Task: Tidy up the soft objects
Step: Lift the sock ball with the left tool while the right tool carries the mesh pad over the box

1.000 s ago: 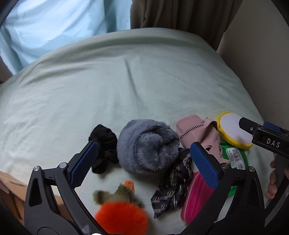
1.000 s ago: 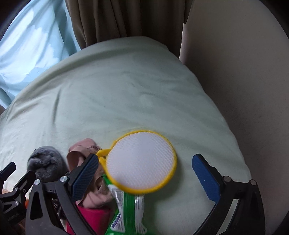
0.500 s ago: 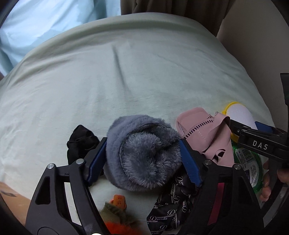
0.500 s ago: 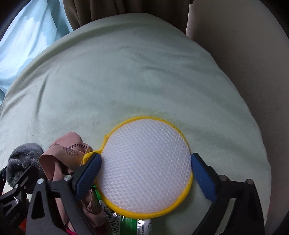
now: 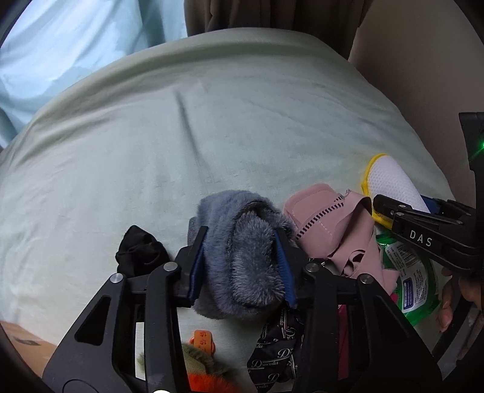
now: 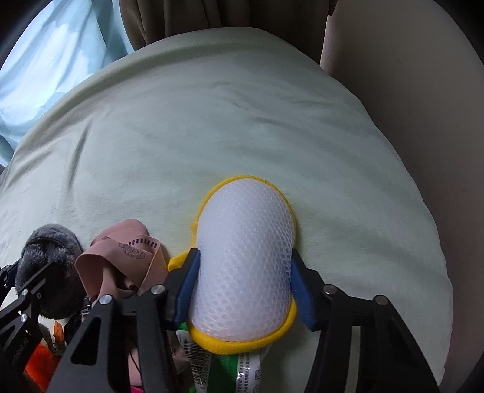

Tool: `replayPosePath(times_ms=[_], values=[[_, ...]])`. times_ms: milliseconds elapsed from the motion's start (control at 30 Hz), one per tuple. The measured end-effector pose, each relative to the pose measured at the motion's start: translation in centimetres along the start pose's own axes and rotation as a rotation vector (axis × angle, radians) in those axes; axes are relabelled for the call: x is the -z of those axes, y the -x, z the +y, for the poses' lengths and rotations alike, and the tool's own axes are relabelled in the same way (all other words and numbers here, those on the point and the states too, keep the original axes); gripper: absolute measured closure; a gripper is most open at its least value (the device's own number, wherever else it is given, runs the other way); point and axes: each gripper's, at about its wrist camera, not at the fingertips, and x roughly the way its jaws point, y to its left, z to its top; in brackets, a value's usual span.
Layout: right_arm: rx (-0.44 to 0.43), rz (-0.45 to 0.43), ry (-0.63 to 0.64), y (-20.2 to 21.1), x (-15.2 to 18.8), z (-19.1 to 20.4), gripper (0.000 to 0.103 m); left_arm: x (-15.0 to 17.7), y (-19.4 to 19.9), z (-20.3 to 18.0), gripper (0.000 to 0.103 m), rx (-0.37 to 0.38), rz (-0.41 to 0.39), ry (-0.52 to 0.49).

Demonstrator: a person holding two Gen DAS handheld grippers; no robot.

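A fluffy grey-blue plush piece [image 5: 242, 257] lies on the pale green bed [image 5: 211, 136]. My left gripper [image 5: 240, 266] has its jaws closing on it, and the blue pads squeeze its sides. A round white mesh pad with a yellow rim [image 6: 245, 266] bulges upward between the blue pads of my right gripper [image 6: 243, 287], whose jaws are also closing on it. The same pad [image 5: 390, 184] and the right gripper's black body [image 5: 429, 238] show at the right of the left wrist view.
Crowded around the two held things lie a pink garment [image 5: 338, 229], a black cloth [image 5: 139, 254], a black patterned fabric [image 5: 275, 356], an orange furry toy [image 5: 208, 378], a magenta item [image 5: 343, 347] and a green packet [image 5: 414, 284]. A brown curtain [image 6: 211, 21] and a beige wall [image 6: 423, 90] border the bed.
Both grippers have come down onto the bed. The left jaws narrowed onto the grey plush piece; the right jaws narrowed onto the mesh pad, which has buckled upward from flat.
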Motion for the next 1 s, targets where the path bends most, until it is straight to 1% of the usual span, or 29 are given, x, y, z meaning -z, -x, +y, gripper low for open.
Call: replayPosePath(times_ms=[100,167,200,300,400,467,533,633,767,933,1000], values=[[-0.005,-0.015,-0.016,0.6,-0.1,-0.2,0.054,-0.2,0.6,0.2,0.072,0.007,-0.009,0.01],[-0.007,-0.021,-0.025,0.7,-0.5,-0.3,0.054,-0.4,1.1,0.4,0.078,0.013,-0.014,0.018],[-0.006,-0.024,-0.028,0.8,-1.1,-0.2,0.054,-0.5,1.3,0.5,0.079,0.011,-0.018,0.021],[-0.01,-0.045,-0.029,2.4,-1.1,-0.4,0.054,-0.7,2.0,0.7,0.079,0.024,-0.02,0.033],[-0.015,-0.058,-0.023,3.6,-0.9,-0.3,0.054,-0.6,2.4,0.6,0.081,0.022,-0.024,0.035],[-0.017,-0.07,-0.02,4.7,-0.4,-1.3,0.054,-0.2,2.4,0.6,0.082,0.029,-0.023,0.045],[-0.017,-0.08,-0.018,5.3,-0.3,-1.3,0.054,0.0,2.2,0.7,0.083,0.043,-0.013,0.051],[-0.025,-0.093,-0.023,6.3,0.1,-1.5,0.054,0.4,3.1,1.1,0.083,0.055,-0.03,0.072],[-0.028,-0.11,-0.029,7.3,0.2,-1.2,0.054,0.1,5.0,1.4,0.083,0.067,-0.063,0.081],[-0.037,-0.15,-0.028,10.7,0.2,-0.7,0.055,-0.8,8.6,1.6,0.083,0.075,-0.109,0.092],[-0.037,-0.168,-0.018,12.6,-0.1,-0.5,0.055,-1.3,10.9,1.6,0.083,0.08,-0.138,0.1]])
